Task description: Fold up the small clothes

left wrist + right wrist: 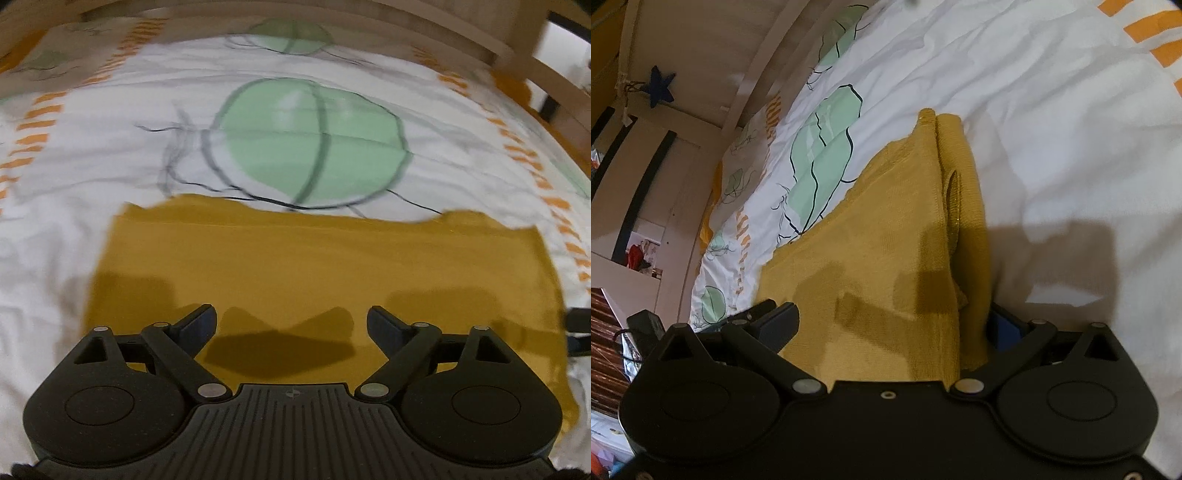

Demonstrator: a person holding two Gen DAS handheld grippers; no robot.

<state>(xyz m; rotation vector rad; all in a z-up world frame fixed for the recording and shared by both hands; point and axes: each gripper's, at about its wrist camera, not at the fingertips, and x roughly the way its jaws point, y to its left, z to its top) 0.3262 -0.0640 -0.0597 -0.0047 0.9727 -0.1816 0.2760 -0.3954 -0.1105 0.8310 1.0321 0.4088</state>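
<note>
White bedding (92, 177) printed with green leaves covers the bed; a mustard garment (295, 258) lies flat on it. Beneath and ahead of the left gripper (291, 321), whose jaws gape empty, the cloth looks squared. The right gripper (890, 325) stands spread wide, garment between its fingers, unpinched as far as I can judge. One side looks folded in; further folds likely remain.

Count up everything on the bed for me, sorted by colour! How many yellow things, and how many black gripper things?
Mustard-yellow garment: 1
Black hand-held grippers: 2, the left hand-held gripper and the right hand-held gripper
White bedsheet with green leaf prints underneath: 1
Total: 4
</note>
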